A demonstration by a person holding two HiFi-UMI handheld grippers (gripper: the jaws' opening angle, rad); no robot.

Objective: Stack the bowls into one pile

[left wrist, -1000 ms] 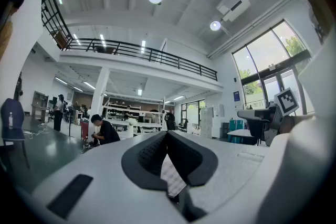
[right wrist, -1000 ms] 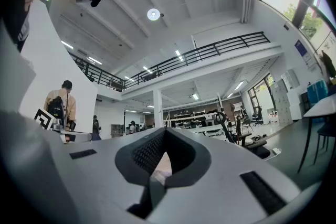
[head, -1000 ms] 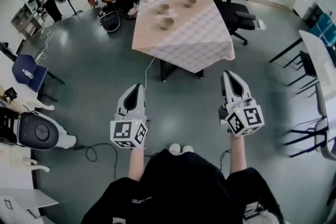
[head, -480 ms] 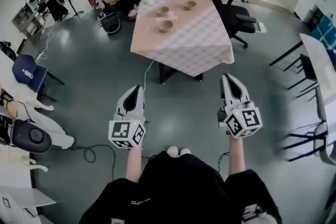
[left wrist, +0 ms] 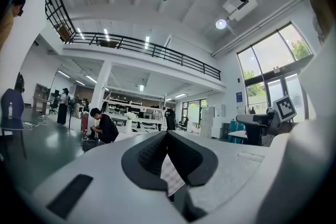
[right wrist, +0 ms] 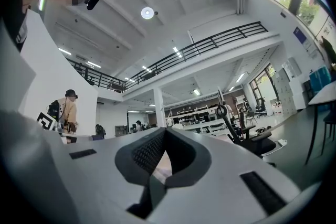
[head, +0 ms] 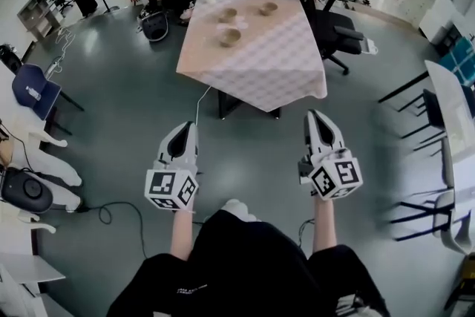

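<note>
White-shelled left tongs and right tongs are both closed on nothing, side by side; their marker cubes carry only square patterns. Open grey floor separates them from the checked-cloth desk, where three bowls sit apart. Print on the wearer's black top is too small to read.
</note>
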